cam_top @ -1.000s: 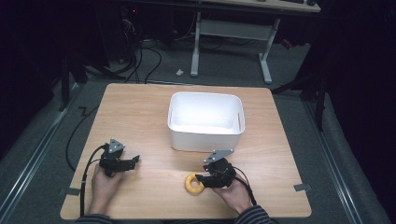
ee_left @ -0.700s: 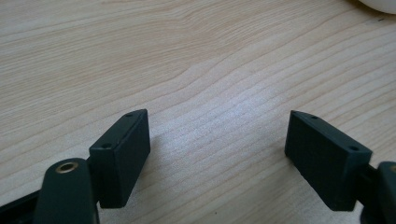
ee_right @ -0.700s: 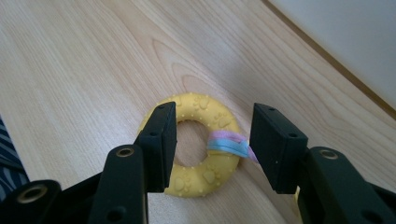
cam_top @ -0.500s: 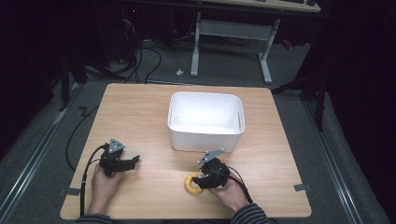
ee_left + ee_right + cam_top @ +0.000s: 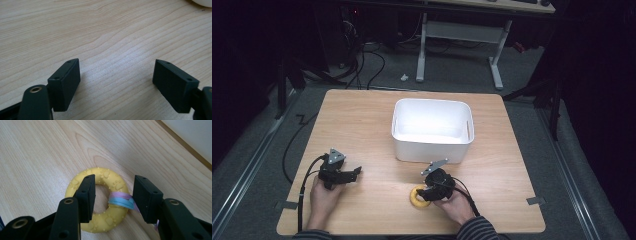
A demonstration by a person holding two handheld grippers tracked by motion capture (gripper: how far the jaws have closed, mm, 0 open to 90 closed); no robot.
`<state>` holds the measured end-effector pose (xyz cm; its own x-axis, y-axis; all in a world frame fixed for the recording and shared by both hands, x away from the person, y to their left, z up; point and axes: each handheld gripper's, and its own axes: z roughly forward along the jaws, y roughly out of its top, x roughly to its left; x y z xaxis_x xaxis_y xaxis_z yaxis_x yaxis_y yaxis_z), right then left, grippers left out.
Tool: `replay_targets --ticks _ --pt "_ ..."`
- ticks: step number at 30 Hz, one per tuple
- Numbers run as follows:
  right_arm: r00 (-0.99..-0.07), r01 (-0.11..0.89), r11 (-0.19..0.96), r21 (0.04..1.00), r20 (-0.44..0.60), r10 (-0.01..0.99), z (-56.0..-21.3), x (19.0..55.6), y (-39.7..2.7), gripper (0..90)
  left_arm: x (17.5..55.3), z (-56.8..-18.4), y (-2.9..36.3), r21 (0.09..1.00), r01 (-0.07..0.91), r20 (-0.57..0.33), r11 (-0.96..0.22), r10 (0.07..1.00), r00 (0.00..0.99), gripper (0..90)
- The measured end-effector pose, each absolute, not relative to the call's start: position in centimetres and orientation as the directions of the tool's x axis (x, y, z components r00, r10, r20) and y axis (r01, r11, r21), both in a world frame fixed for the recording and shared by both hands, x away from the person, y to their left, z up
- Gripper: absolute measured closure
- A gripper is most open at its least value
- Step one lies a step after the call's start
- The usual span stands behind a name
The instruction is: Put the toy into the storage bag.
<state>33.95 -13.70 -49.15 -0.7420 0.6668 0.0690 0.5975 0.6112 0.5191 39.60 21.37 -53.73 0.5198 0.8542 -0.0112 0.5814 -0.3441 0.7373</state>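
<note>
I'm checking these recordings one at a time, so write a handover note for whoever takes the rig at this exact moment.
Right hand-held gripper: jaws straddle one side of the yellow ring, one jaw in its hole, one outside by the pink and blue bands; they have just been closing, pads not yet pressing.
Left hand-held gripper: open, nothing between the jaws, low over the table.
Ring lies flat on the table in front of the white bin.
Done: right gripper lined up on the ring.
Left: close, lift; probably the bin is the target.

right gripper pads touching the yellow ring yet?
Cannot tell. In the right gripper view the right gripper straddles the ring, contact unclear.
</note>
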Motion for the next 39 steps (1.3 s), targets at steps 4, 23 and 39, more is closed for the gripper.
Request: replay_targets --ticks 4,23,39 --pt "-0.744 0.599 0.623 0.503 0.062 0.665 -49.21 34.12 -13.41 54.7 39.54 -53.74 21.35 0.739 0.58 -0.01 -0.345 0.854 0.52 22.4" --pt "-0.775 0.575 0.675 0.463 0.044 0.63 -49.66 34.36 -13.09 68.7 39.51 -53.74 21.36 0.738 0.579 -0.01 -0.346 0.853 0.522 22.3" --pt "-0.775 0.557 0.67 0.49 0.016 0.632 -48.86 34.16 -13.53 69.8 39.52 -53.74 21.36 0.738 0.579 -0.01 -0.346 0.853 0.522 22.4"
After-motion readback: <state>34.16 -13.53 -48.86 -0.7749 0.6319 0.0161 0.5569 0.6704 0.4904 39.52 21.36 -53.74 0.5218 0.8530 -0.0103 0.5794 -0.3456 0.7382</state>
